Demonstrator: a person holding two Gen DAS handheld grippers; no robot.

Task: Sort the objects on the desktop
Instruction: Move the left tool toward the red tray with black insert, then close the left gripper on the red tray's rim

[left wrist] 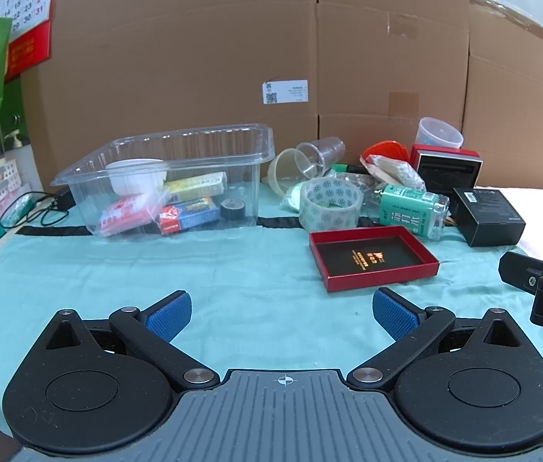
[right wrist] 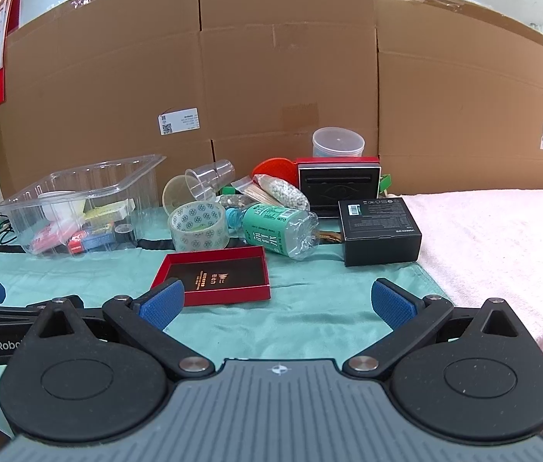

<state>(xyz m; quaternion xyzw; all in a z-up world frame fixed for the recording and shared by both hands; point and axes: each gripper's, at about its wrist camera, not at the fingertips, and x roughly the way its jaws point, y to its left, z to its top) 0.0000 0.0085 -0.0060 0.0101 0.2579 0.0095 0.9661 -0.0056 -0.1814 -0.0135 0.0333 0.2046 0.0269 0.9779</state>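
left hand-held gripper (left wrist: 282, 313): jaws spread as wide as they go, nothing between the blue pads (left wrist: 169, 315), hanging over bare green cloth (left wrist: 233, 269) near the front edge of the worktop
right hand-held gripper (right wrist: 277, 304): also fully spread and holding nothing, over the cloth just in front of the red tray (right wrist: 215, 275); its left pad (right wrist: 161, 304) overlaps the tray's near corner in this view, contact cannot be told
clear tub (left wrist: 171, 177): at the back left of the worktop, against the cardboard boxes (left wrist: 233, 57); inside lie a white bowl (left wrist: 136, 179), a yellow pack, a red and blue pack, a red and white packet and a small black roll (left wrist: 232, 208)
red tray (left wrist: 371, 258): shallow, black inside with gold print, flat on the cloth in the middle of the worktop, apart from the tub
tape roll (left wrist: 329, 202): clear with a green pattern, just behind the tray
green bottle (left wrist: 412, 208): lying on its side just right of the tape roll
black box (left wrist: 489, 215): right of the bottle, at the cloth's right edge
clear cups (left wrist: 319, 156): tipped over behind the tape
red and black box (left wrist: 446, 167): at the back right, a lidded plastic pot (left wrist: 439, 133) behind it
bag of small bits (right wrist: 283, 190): between the cups and the red and black box
white towel (right wrist: 502, 238): covers the right end of the worktop
calendar (left wrist: 21, 7): hangs at the far left
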